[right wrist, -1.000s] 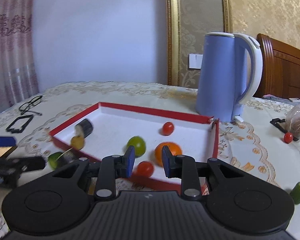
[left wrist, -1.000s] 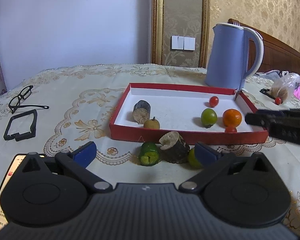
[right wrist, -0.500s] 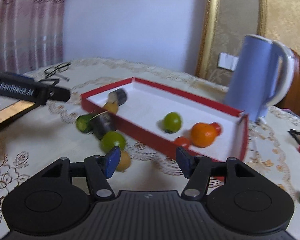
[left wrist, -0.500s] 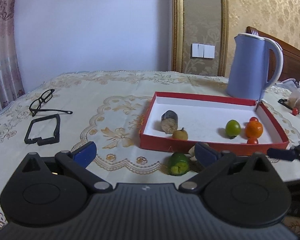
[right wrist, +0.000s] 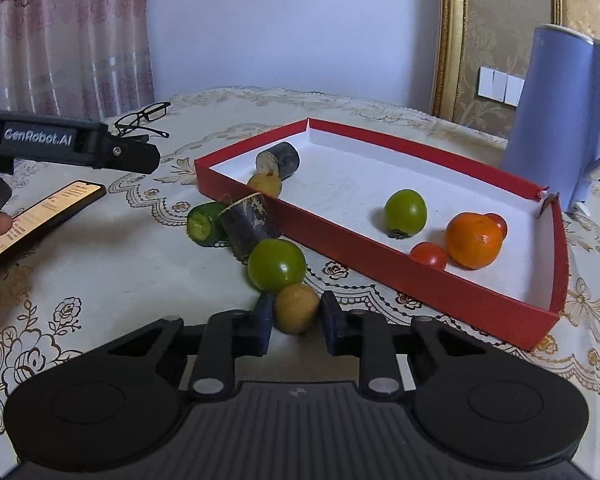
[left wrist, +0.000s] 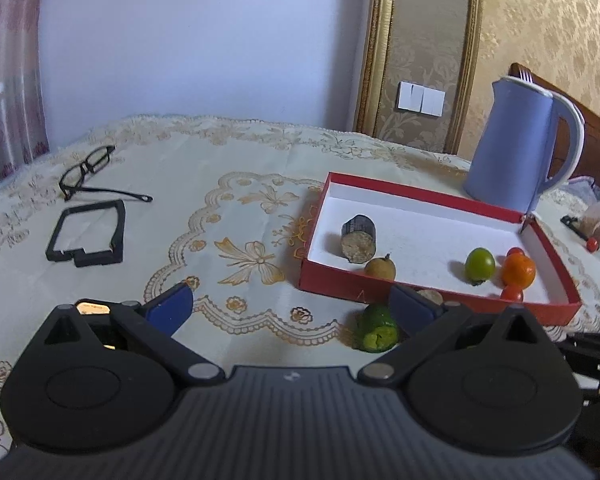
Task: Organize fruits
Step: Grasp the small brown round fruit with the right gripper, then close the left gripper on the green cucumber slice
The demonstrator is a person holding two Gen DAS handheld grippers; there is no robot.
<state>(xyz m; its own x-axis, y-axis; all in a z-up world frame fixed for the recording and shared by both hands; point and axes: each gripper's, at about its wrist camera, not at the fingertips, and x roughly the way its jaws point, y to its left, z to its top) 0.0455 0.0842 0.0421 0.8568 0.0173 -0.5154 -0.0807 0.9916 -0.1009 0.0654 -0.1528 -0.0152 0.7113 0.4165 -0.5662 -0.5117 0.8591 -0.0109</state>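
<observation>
Four pieces are seen outside the red box (right wrist: pixel 380 240) on the counter (right wrist: pixel 120 272): a small brown fruit (right wrist: pixel 296 308), a green fruit (right wrist: pixel 276 265) touching it, a dark cane-like stub (right wrist: pixel 250 220) and a cut green piece (right wrist: pixel 202 224), all near the box's front wall. Inside the box lie another stub (right wrist: pixel 282 160), a brown fruit (right wrist: pixel 265 184), a green fruit (right wrist: pixel 405 212), an orange (right wrist: pixel 474 242) and two small red tomatoes, one of them (right wrist: pixel 429 255) just beside the orange.

The right gripper (right wrist: pixel 294 324) is set around the small brown fruit, its jaws narrowed on either side; whether they are pressing on it or just short of contact cannot be told. The left gripper (left wrist: pixel 288 308) is held back over the cloth with its jaws wide apart and empty, the cut green piece just ahead of its right finger.

The step in hand is judged to be the grasp of the brown fruit. Next, a firm but gentle close is called for, then a lift high enough to clear the red wall, and the green fruit should not be knocked.
</observation>
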